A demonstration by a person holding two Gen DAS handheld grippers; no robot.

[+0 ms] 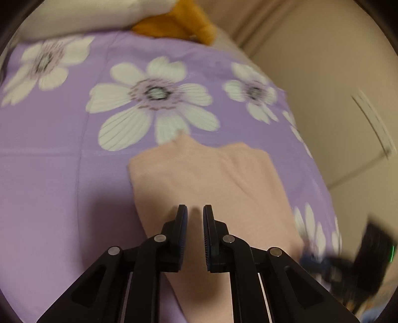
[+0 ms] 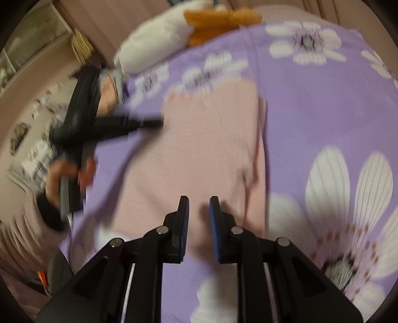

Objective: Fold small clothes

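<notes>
A pale pink garment (image 1: 211, 179) lies flat, partly folded, on a purple bedsheet with white flowers (image 1: 49, 186). My left gripper (image 1: 195, 211) hovers over the garment's near part, jaws a small gap apart, nothing between them. In the right wrist view the same garment (image 2: 199, 149) lies ahead. My right gripper (image 2: 199, 206) is open and empty over its near edge. The left gripper (image 2: 119, 126), blurred, reaches over the garment's left side there. The right gripper shows blurred at the right edge of the left wrist view (image 1: 368, 253).
A white pillow (image 2: 154, 42) and an orange plush thing (image 2: 219, 22) lie at the bed's far end. A beige wall or cupboard (image 1: 335, 62) stands beyond the bed's right side. Shelves and clutter (image 2: 32, 74) are at the left.
</notes>
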